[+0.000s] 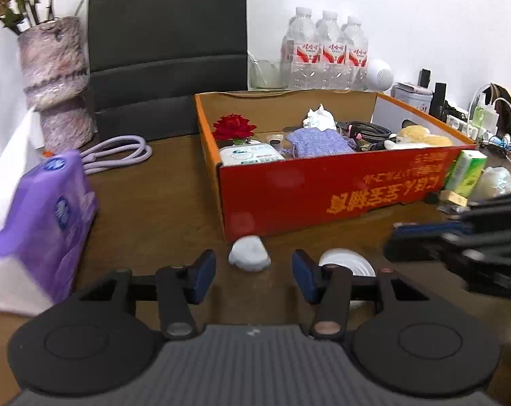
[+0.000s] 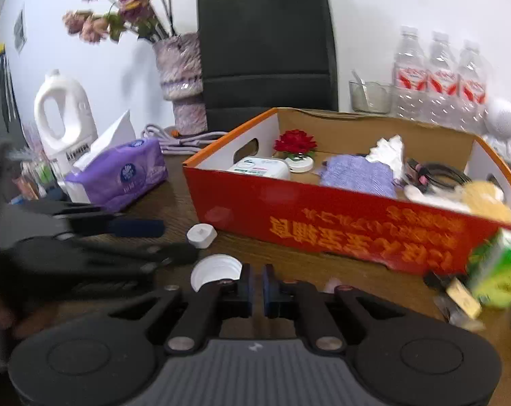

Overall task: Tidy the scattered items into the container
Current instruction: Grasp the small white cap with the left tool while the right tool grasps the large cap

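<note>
We see the red box open on the brown table. Inside it, from left to right, lie a red flower, a white wipes pack, a purple cloth, a crumpled tissue, a black cable and a yellow plush.

Our left gripper stands about half open, its jaws apart and holding nothing; a small white charger lies on the table just ahead, between the fingertips and touching neither. A white lid sits beside it, partly hidden behind the right finger. Our right gripper is nearly closed, with only a narrow gap and nothing we can see in it.

In the left wrist view the right gripper shows at the right edge as a dark blur. The green pack by the box's right end is blurred in the right wrist view, and the small things beside it are hard to make out.

On the table's left stand a purple tissue pack, a coiled lilac cable and a vase. A dark chair, three bottles and a white wall lie behind.
</note>
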Motion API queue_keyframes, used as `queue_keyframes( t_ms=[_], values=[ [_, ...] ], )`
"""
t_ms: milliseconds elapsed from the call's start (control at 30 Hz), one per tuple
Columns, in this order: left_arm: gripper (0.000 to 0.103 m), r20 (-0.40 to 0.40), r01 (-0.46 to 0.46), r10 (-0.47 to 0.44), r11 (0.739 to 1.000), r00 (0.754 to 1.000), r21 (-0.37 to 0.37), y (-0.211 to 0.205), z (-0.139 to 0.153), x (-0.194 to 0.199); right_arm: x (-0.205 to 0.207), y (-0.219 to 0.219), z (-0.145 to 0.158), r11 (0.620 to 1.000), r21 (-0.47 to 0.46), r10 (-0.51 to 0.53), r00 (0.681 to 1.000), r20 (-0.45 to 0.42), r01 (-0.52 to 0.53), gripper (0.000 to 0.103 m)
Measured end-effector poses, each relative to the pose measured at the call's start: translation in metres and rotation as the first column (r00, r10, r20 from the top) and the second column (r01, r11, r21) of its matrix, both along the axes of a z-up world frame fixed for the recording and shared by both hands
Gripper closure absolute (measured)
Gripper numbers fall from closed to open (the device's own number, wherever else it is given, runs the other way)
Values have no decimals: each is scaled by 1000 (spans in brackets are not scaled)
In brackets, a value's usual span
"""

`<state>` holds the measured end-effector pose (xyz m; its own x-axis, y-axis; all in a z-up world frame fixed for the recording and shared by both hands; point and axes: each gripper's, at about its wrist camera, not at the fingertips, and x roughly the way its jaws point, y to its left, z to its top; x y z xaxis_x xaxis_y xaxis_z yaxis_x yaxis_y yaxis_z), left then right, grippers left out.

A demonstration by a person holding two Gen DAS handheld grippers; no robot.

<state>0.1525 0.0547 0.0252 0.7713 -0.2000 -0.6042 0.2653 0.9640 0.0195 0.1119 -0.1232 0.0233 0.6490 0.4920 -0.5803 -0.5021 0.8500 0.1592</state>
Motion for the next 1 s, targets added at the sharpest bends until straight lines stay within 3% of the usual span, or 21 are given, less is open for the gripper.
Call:
queue_keyframes(
  t_ms=[67, 133, 200, 233, 467, 533, 667, 800, 1000],
  values=[
    [54, -13, -20, 20, 1000, 1000, 19, -2, -2, 10, -1, -6, 0, 1000, 26, 11, 1000, -5, -11, 82],
    [61, -31, -52, 53, 998, 998, 19, 0, -5, 18, -1, -4, -1, 999, 22, 27, 1000, -7, -27, 61],
    [76, -33, -70, 70, 998, 997, -5, 5, -5, 19, -1, 1, -6, 998, 16, 54, 998, -20, -54, 50],
    [77, -34, -72, 71, 997, 997, -6, 7, -5, 17, -1, 5, -9, 997, 16, 70, 997, -30, -69, 47],
    [77, -32, -101, 100, 994, 995, -45, 28, -3, -10, 3, 35, -15, 994, -75, 74, 997, -4, -74, 49],
    [77, -20, -122, 121, 991, 992, -48, 31, 1, -21, 5, 39, -18, 993, -78, 83, 996, -12, -83, 64],
    [77, 19, -129, 130, 989, 991, -69, 36, 14, -40, -1, 44, -20, 991, -99, 90, 996, 26, -87, 64],
    [77, 21, -181, 183, 981, 983, -73, 30, 20, -57, -10, 30, -10, 996, -55, 75, 997, 36, -73, 64],
    [77, 145, -190, 209, 973, 967, -135, -4, 44, -138, -54, -21, 28, 997, 72, -24, 993, 112, 16, 64]
  ],
)
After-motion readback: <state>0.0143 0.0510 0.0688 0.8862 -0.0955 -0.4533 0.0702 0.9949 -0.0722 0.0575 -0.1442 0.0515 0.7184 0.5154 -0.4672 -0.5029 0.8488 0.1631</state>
